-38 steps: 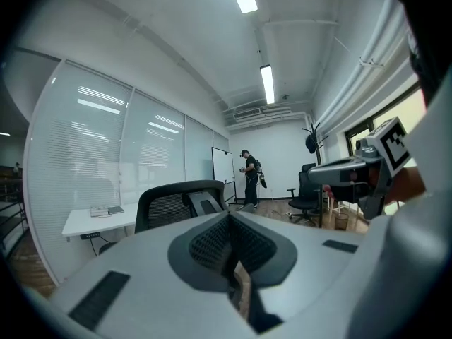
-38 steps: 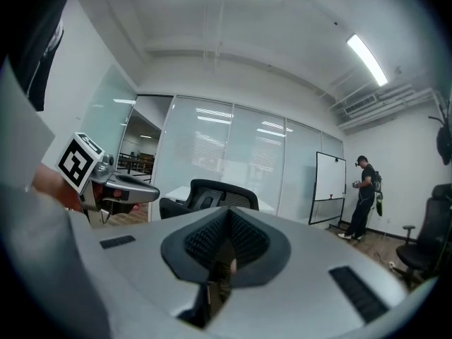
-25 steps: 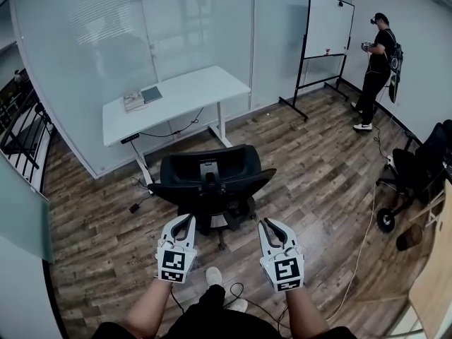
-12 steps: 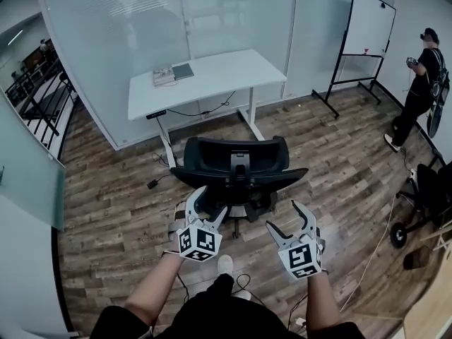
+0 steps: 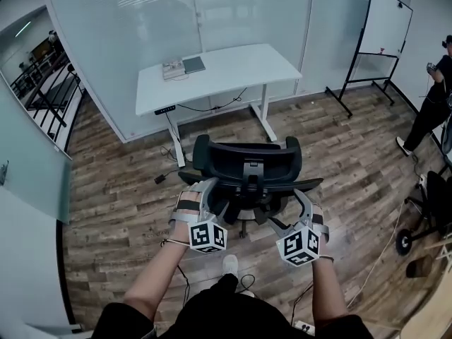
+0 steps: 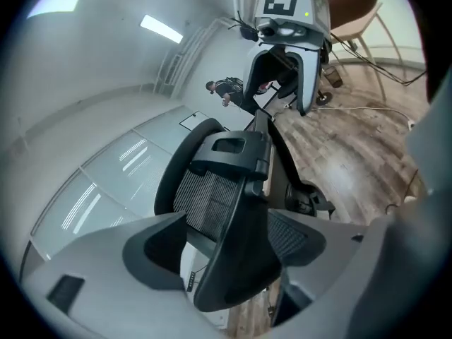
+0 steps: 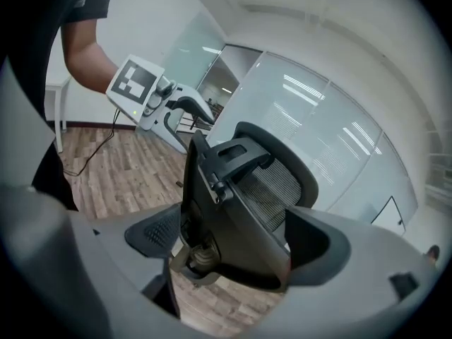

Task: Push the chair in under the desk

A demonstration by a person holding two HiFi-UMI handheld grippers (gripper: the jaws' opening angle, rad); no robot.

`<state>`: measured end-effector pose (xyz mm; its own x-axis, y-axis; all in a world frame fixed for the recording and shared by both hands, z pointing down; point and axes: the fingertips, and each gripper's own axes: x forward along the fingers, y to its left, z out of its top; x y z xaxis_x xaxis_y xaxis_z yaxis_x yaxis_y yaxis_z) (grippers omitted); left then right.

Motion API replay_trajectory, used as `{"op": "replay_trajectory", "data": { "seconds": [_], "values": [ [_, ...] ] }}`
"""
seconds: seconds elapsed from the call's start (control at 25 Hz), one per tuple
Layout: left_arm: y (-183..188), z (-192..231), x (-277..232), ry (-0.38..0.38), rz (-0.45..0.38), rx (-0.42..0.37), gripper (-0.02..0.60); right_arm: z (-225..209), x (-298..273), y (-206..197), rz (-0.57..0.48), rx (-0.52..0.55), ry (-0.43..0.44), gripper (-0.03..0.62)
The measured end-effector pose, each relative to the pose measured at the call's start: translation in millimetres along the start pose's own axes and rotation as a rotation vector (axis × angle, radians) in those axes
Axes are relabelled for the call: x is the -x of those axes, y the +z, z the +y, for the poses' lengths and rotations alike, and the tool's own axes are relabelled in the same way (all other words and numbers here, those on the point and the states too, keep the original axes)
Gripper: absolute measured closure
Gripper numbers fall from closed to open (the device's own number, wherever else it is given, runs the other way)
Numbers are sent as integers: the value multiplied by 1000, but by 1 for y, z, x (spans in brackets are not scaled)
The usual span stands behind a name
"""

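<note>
The left tongs (image 5: 212, 200) and right tongs (image 5: 288, 210) are opening, each apparently astride an edge of the chair (image 5: 247, 167), equally near; the surface (image 5: 233, 69) lies straight beyond.

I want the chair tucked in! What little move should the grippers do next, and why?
Probably close both jaws on the chair, ready to push it. The left gripper and right gripper are opening, with dark chair parts between their jaws but not pinched, and the chair stands apart from the desk.

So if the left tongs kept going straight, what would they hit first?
Probably the black chair's backrest: its frame shows between the left tongs' opening jaws, not gripped; exact depth is unclear.
</note>
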<state>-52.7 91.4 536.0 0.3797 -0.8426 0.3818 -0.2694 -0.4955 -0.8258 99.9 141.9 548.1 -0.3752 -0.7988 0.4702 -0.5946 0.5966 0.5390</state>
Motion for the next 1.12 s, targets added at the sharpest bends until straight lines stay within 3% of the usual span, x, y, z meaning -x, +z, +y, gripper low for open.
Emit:
{"op": "replay_trajectory", "data": {
  "seconds": [0.28,0.48,0.88,1.12],
  "values": [
    [-18,-6,-32,-54,64,-120,212,2,-50,-25,178,323,46,115],
    [-36,-12,-50,-74,130,-178,212,2,-76,-45,282,453,67,62],
    [-45,-17,-82,-111,146,-225,202,-6,-110,-49,299,511,78,62],
    [-50,-20,-100,-143,157,-185,202,-9,-124,-50,275,466,81,63]
  ]
}}
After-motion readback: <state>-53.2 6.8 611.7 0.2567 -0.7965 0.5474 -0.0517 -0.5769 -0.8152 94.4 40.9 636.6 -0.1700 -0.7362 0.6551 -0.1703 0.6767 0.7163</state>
